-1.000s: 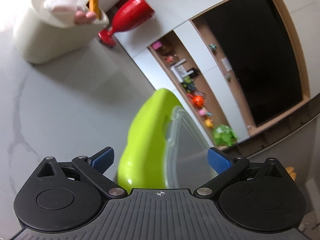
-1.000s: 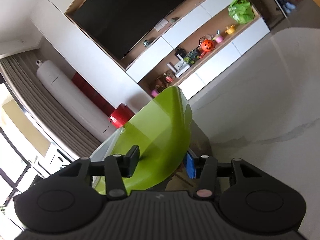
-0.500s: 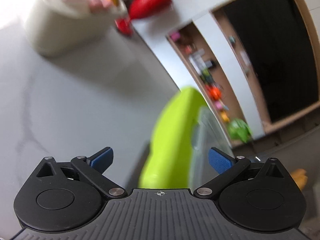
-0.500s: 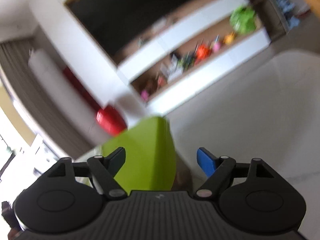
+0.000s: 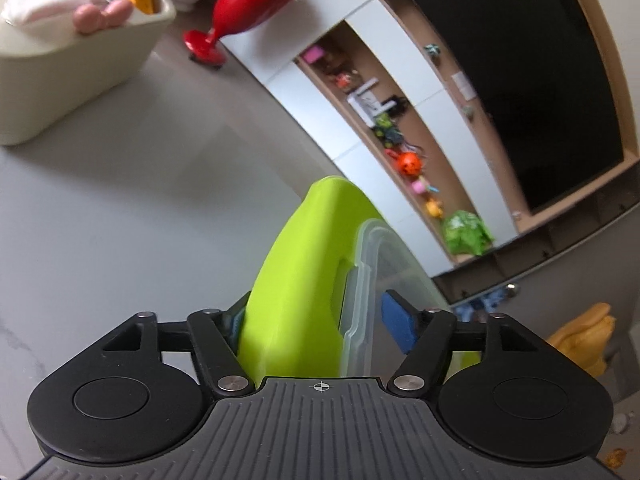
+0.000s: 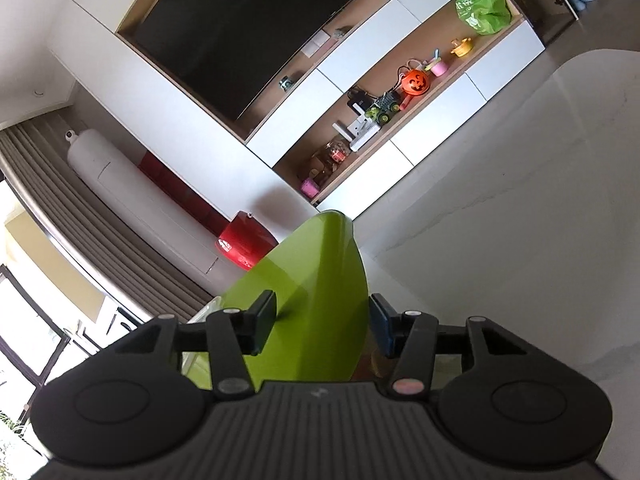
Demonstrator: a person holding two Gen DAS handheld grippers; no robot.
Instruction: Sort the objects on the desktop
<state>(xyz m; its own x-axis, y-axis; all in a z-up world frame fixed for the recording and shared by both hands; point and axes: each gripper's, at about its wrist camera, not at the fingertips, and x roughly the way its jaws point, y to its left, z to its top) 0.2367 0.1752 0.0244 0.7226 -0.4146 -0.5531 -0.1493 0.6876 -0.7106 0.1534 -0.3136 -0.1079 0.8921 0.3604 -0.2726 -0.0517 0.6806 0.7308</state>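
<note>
A clear plastic box (image 5: 384, 264) with a lime-green lid (image 5: 304, 280) stands between both grippers, tilted on its side above the grey table (image 5: 120, 208). My left gripper (image 5: 316, 320) is shut on the lid and the box rim. My right gripper (image 6: 322, 320) is shut on the green lid (image 6: 312, 280) from the other side. A cream bin (image 5: 68, 56) holding white tissue, a pink item and an orange tool stands on the table at the far left of the left wrist view.
A red goblet-shaped object (image 5: 244, 4) stands behind the bin. A wall unit with toys (image 6: 416, 84) and a dark screen (image 6: 248, 28) lies beyond the table edge. A yellow object (image 5: 584, 336) sits low on the right.
Both grippers have closed on the lidded box: half a second ago their jaws stood wide apart around it. The cream bin now shows larger and nearer in the left wrist view.
</note>
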